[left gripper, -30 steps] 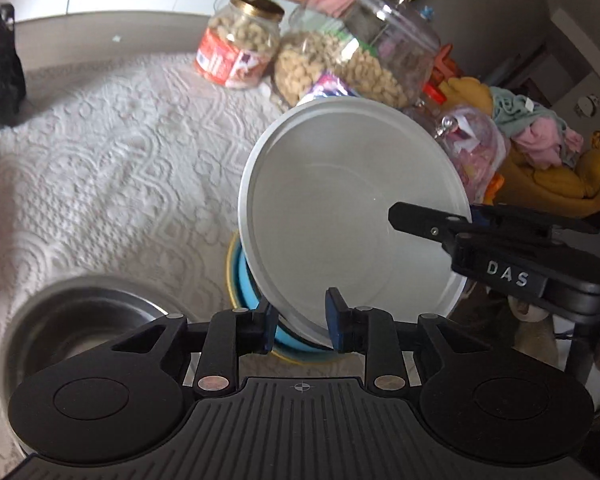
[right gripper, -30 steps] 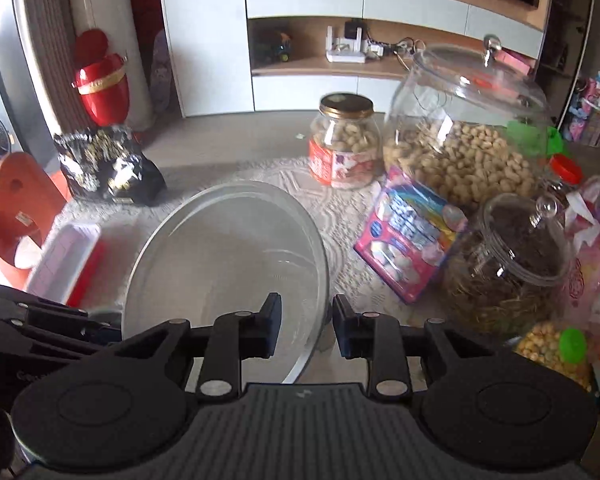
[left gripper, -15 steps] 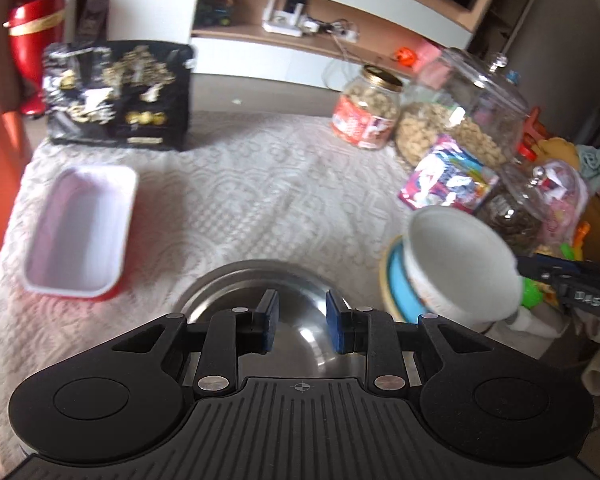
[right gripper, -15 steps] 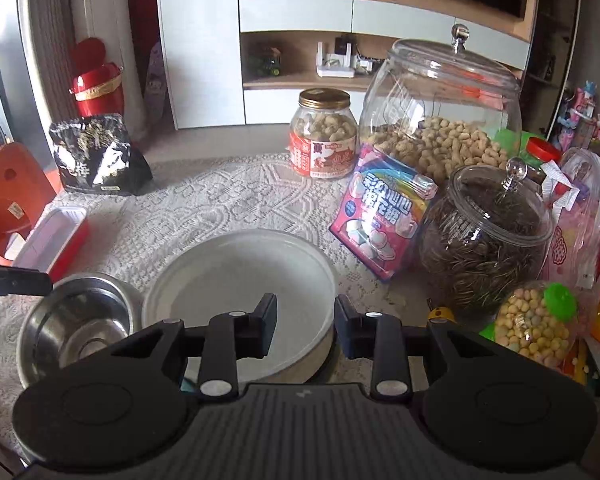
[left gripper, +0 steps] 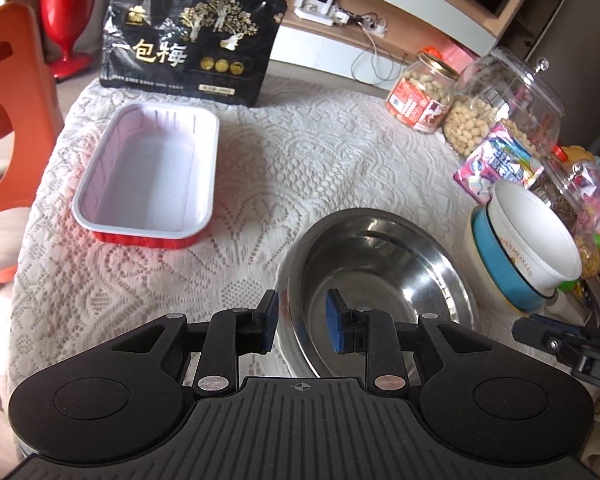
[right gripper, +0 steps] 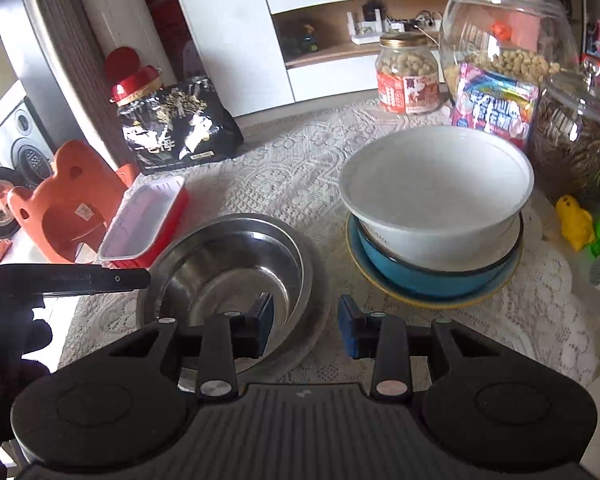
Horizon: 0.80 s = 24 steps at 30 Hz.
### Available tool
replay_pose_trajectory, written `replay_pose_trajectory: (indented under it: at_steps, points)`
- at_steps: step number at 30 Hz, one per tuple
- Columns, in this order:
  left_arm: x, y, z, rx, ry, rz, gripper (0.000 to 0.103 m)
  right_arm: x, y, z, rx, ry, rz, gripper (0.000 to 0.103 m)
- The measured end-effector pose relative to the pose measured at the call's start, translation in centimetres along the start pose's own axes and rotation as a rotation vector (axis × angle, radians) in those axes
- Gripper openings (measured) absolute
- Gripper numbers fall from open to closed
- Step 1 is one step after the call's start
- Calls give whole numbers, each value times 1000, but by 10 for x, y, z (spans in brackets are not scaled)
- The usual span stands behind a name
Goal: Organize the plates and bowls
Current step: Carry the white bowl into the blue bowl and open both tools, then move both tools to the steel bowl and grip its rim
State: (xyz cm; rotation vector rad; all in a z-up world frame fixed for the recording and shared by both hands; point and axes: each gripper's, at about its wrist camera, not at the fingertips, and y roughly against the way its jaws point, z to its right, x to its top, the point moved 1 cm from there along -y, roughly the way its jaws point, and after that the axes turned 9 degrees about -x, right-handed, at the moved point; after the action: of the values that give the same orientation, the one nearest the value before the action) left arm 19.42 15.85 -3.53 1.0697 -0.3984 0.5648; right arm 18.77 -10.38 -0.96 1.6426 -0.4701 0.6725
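A steel bowl (left gripper: 380,280) (right gripper: 228,268) stands empty on the lace cloth. My left gripper (left gripper: 302,320) is open, its jaws straddling the bowl's near-left rim without pressing on it. To the right, a white bowl (left gripper: 536,236) (right gripper: 436,188) sits nested in a blue bowl (right gripper: 432,280) on a yellow-rimmed plate (right gripper: 364,276). My right gripper (right gripper: 305,324) hangs in front of that stack, beside the steel bowl's right rim. Its jaws are opening and nothing is between them.
A red tray with a white inside (left gripper: 148,176) lies at the left. A black snack bag (left gripper: 188,44) stands behind it. Glass jars (right gripper: 504,40) and a pink packet (right gripper: 496,100) crowd the back right. An orange chair (left gripper: 8,120) stands off the table's left edge.
The right gripper brought the tilted white bowl down into the blue bowl, let go and drew back. The left gripper swung left, away from the white bowl, down to the steel bowl.
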Motion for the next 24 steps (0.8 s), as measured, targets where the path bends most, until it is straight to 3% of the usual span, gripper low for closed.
replay_pose_trajectory:
  at_steps: [4,8,14,19,24]
  points:
    - [-2,-9,-7,24,12,-6,28,-2,-27,-6,-51,-67,-7,35]
    - [-4,-25,-9,30,43,-54,33,-5,-44,-15,-125,-42,4,35]
    - [2,-49,-7,24,23,-116,33,-10,-64,-30,-112,6,-52,41]
    - [-3,-53,-17,-28,70,-146,30,-23,-79,-37,-115,41,-94,43]
    - [0,-54,-21,-43,87,-144,30,-32,-77,-44,-132,36,-82,44]
